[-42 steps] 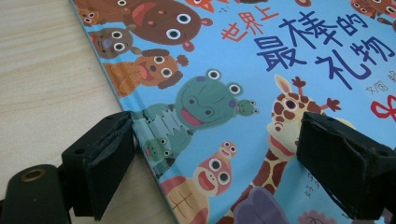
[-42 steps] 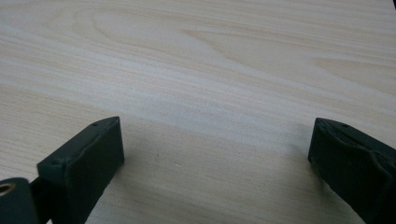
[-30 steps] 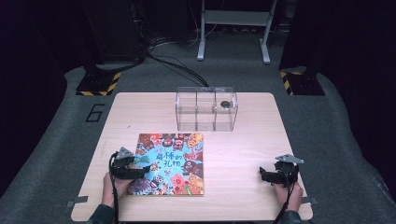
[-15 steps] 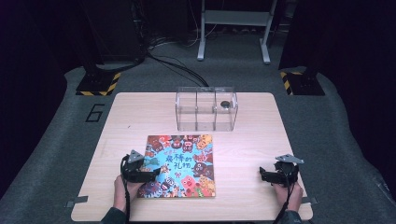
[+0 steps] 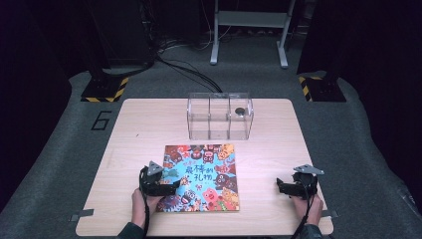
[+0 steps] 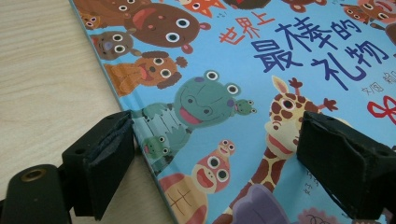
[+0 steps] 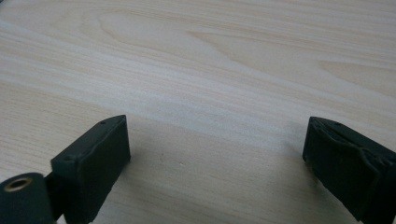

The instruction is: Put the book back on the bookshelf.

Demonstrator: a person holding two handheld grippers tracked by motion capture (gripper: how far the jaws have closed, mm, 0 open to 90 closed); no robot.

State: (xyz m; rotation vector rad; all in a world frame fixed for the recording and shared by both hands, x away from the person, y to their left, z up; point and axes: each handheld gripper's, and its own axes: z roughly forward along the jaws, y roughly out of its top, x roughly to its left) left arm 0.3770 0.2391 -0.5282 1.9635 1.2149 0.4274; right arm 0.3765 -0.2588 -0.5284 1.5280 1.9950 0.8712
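Picture book (image 5: 200, 177): flat on wooden table (image 5: 149, 119), near front edge, left of centre, cover up with cartoon animals and blue Chinese title. Left gripper (image 5: 166, 187): at book's left edge, jaws wide apart, one pad on the table just beside the cover edge, the other over the cover; not clamped. Right gripper (image 5: 283, 186): well apart from book, low over bare wood, jaws wide after just closing slightly, nothing between. Clear three-compartment box (image 5: 219, 116): behind book, small dark round object (image 5: 240, 111) in right compartment.

Clear 3-compartment box (image 5: 220, 116) at far-centre of table (image 5: 278, 134); small dark round obj (image 5: 240, 111) in its right compartment. Cables (image 5: 184, 69) on floor beyond.
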